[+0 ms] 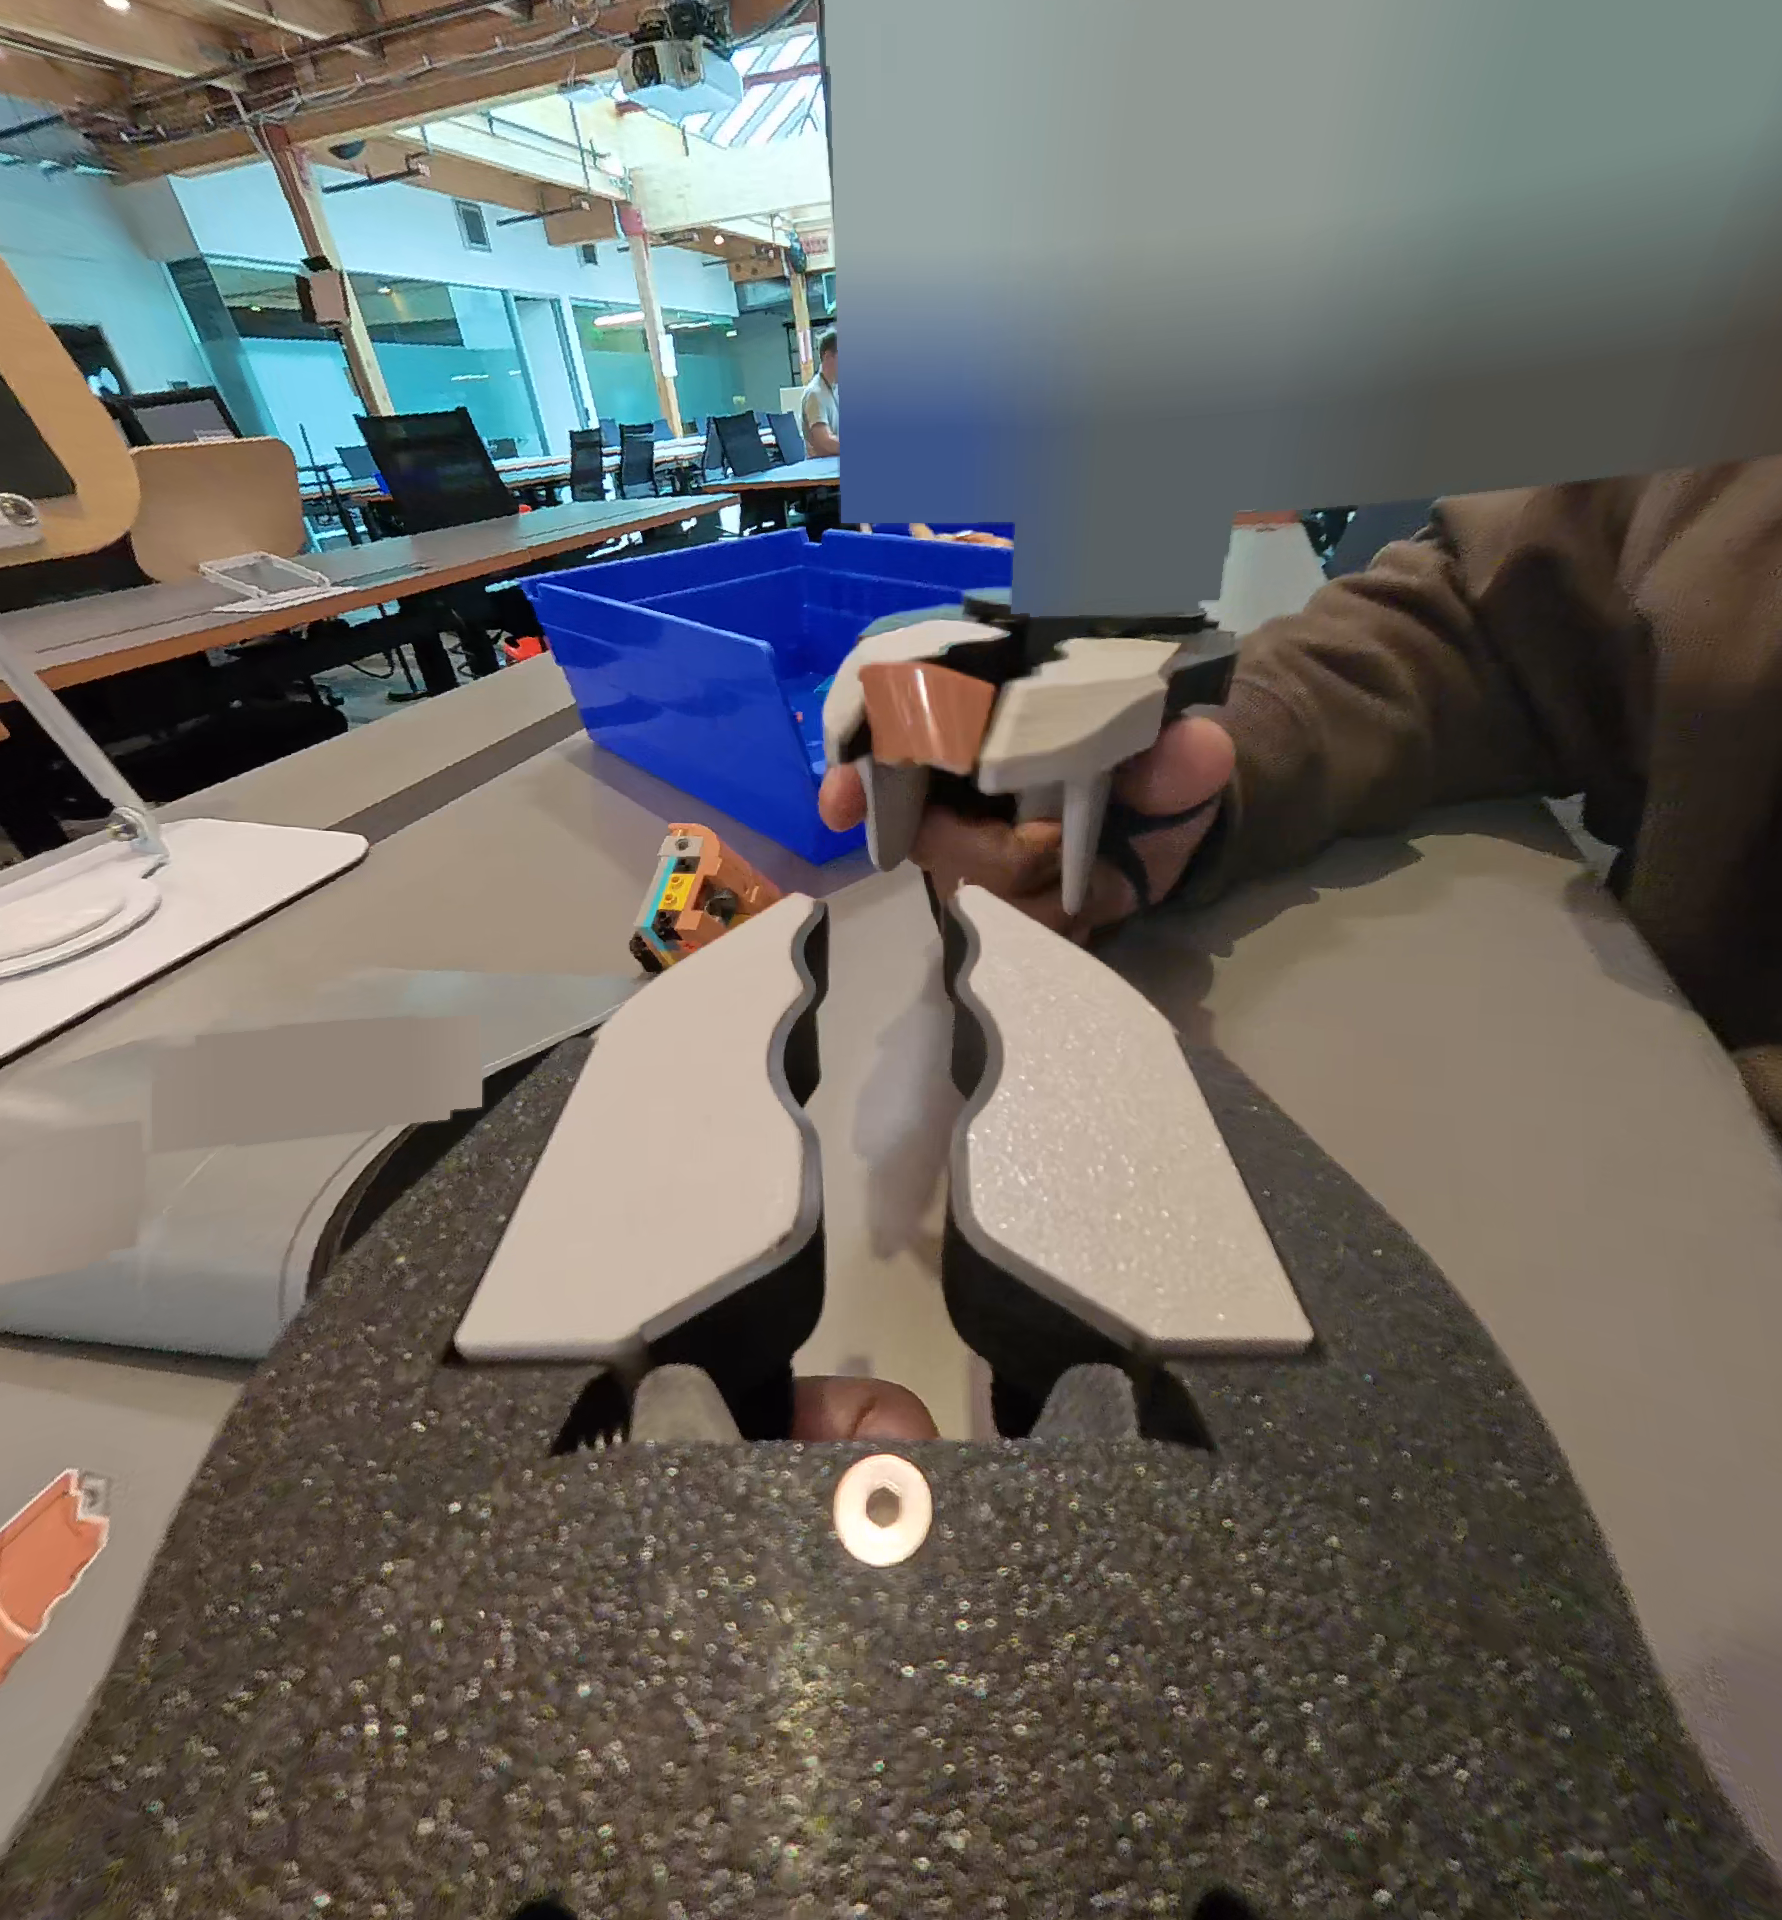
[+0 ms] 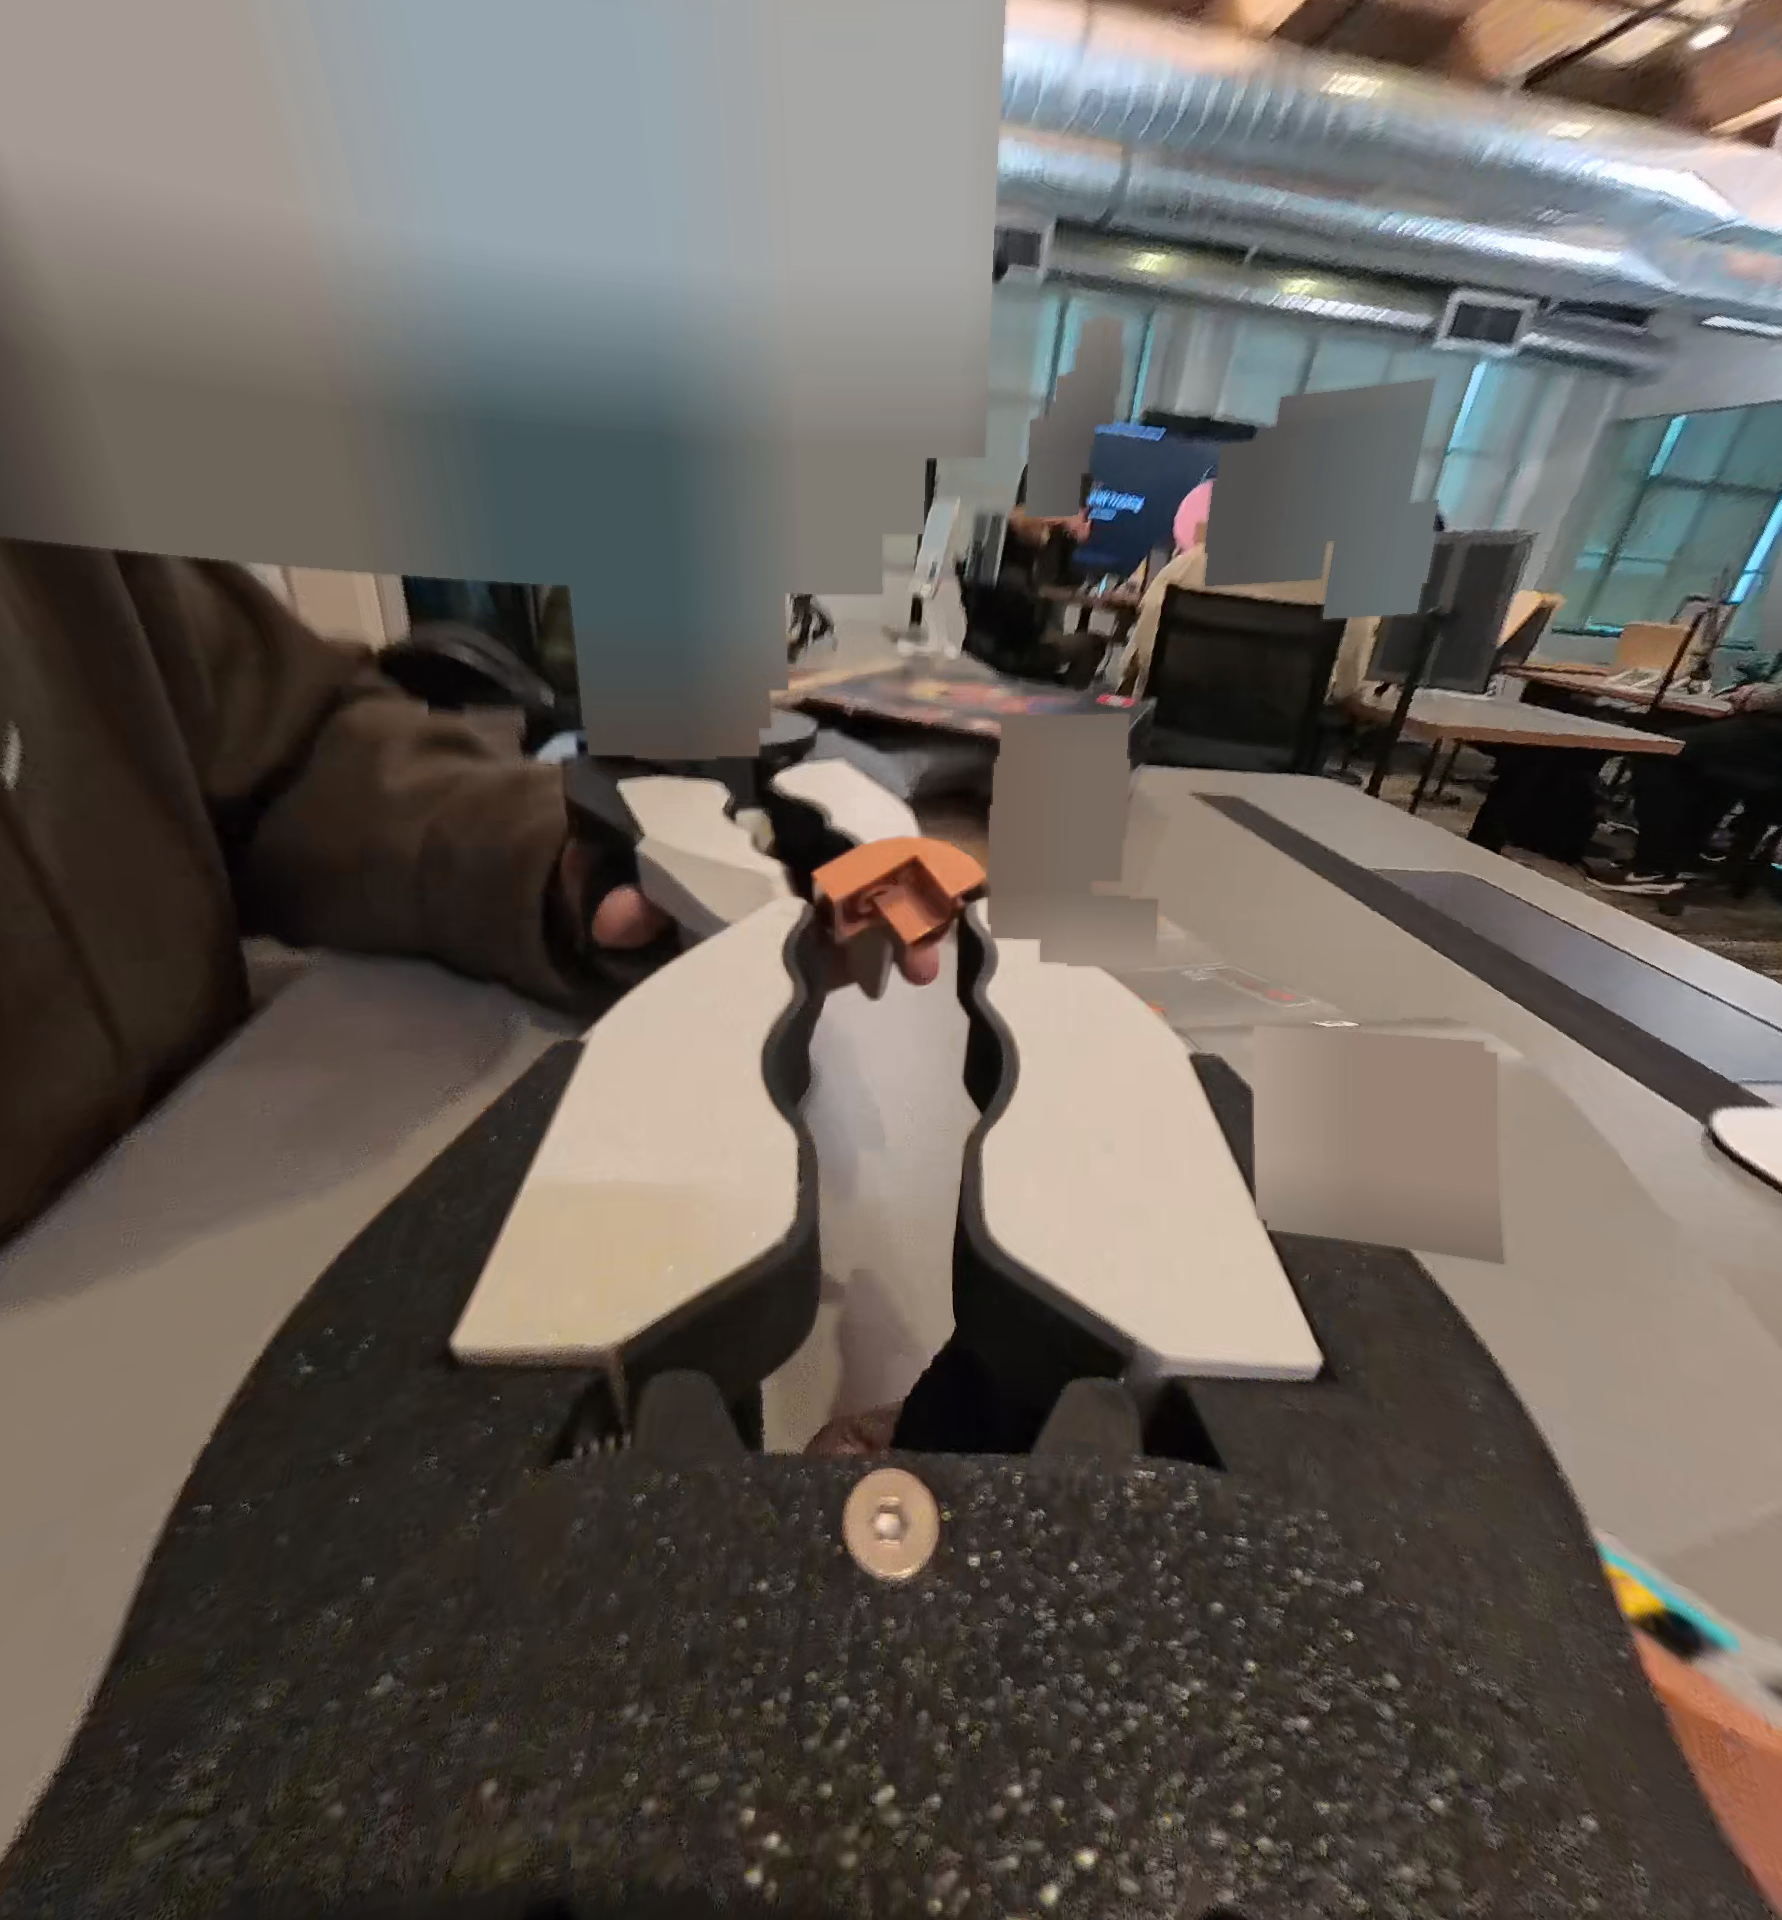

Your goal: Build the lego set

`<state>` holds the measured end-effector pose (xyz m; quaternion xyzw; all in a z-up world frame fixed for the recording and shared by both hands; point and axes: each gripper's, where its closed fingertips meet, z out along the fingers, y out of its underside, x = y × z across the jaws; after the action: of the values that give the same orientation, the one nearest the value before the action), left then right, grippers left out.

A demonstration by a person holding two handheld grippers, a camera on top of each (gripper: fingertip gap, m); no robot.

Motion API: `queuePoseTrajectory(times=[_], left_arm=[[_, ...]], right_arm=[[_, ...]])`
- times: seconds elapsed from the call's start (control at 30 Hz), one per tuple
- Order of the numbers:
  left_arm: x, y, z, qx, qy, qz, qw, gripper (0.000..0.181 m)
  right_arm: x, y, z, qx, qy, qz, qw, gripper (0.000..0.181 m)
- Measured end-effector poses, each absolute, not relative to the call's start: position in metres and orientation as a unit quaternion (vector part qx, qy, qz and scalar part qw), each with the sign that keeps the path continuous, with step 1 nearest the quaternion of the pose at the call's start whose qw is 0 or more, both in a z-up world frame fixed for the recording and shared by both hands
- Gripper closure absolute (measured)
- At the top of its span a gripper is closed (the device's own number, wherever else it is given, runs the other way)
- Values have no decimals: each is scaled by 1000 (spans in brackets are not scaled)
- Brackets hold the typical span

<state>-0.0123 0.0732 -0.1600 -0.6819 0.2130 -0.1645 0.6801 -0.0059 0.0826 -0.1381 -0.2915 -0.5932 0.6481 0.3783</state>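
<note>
Left wrist view shows my left gripper (image 1: 882, 904) nearest, its fingers parted with only the grey table (image 1: 1386, 1039) between them, so it holds nothing. A loose orange-brown piece (image 1: 4, 1600) lies well to the near side of the blue bin (image 1: 700, 675). The small half-built Lego model (image 1: 695, 904) lies just in front of the bin. At the bin's right corner, the right gripper (image 1: 975, 769) pinches a brown curved brick (image 1: 918, 717), lifted off the table. I judge this brick to be light, hard and slippery. I would squeeze its flat sides, not the curve.
</note>
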Motion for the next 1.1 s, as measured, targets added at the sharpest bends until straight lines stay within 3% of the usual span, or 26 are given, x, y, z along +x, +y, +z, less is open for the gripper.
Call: queuePoseTrajectory(times=[0.13,0.27,0.43,0.67,1.1], left_arm=[[2,72,-158,-680,214,-205,670,158],[20,64,-142,-664,214,-218,683,153],[39,41,-116,-612,267,-91,739,146],[63,29,-133,-577,374,85,721,141],[50,37,-135,-526,396,295,693,159]], right_arm=[[11,97,-119,-295,-530,694,389,156],[30,81,-104,-278,-497,747,342,156],[47,49,-108,-270,-506,766,289,156],[45,17,-122,-281,-549,734,284,156],[35,11,-140,-335,-575,696,269,155]])
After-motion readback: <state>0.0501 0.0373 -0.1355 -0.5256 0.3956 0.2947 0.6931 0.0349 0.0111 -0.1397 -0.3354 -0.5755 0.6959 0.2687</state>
